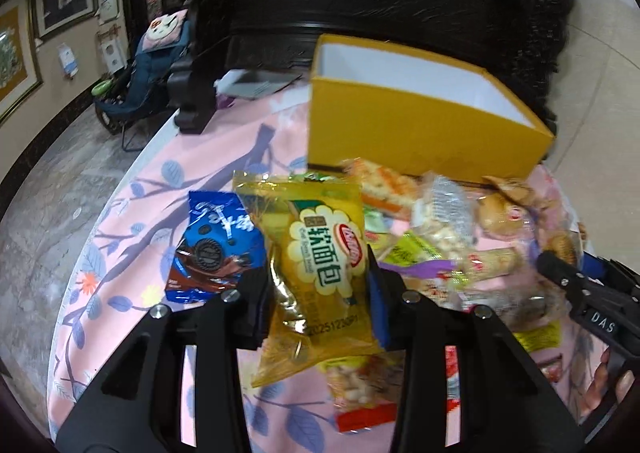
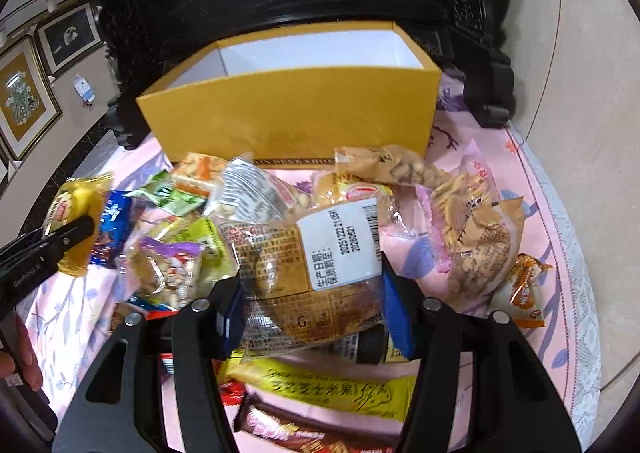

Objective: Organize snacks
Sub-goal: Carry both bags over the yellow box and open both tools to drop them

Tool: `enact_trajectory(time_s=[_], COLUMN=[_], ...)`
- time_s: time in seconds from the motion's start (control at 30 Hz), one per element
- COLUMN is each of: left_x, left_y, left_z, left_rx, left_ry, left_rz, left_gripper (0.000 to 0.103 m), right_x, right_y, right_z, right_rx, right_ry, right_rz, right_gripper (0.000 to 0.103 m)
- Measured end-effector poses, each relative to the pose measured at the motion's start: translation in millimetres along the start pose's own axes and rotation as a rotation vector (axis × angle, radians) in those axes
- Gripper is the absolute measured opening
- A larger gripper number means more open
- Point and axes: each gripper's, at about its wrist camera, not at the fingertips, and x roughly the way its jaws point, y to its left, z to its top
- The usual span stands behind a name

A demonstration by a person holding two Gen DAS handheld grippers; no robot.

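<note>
Left gripper (image 1: 320, 281) is clamped on the yellow bread pack (image 1: 320, 253), lifted above the pile. Right gripper (image 2: 312, 293) pinches a clear bun pack (image 2: 308, 273), yellow box (image 2: 288, 113) just behind.

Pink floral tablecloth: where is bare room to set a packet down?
Bare pink floral tablecloth lies left of the blue cookie packet, and along the right edge beyond the orange wafer packet. The open yellow cardboard box shows no snacks inside. Crowded: the packet pile in front of the box.
</note>
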Motion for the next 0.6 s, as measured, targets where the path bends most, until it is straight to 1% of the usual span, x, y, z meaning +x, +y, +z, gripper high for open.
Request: enact_trajectory(time_s=[0.13,0.3,0.47,0.6], left_x=[-11.1,-22.4,-29.6,-29.7], left_y=[-14.8,-33.5,-43.4,-47.7], left_z=[3.1,14.5,39.5,57.7], left_rx=[0.013,0.039,0.053,0.052], left_ry=[-0.014,-0.042,-0.078,-0.091], left_rz=[-0.032,-0.060,-0.065,-0.074], left_gripper=[0.039,0.039,0.039,0.039], right_x=[-16.3,-33.3,-39.5,-40.1], right_y=[6.0,16.7,20.9,23.4], right_z=[3.1,16.3,38.2,56.6], right_rx=[-0.002,-0.026,-0.044,-0.050], right_ry=[-0.021,-0.056,-0.077,-0.092], right_rz=[-0.004,-0.006,-0.010,-0.011], right_gripper=[0.058,0.058,0.058,0.058])
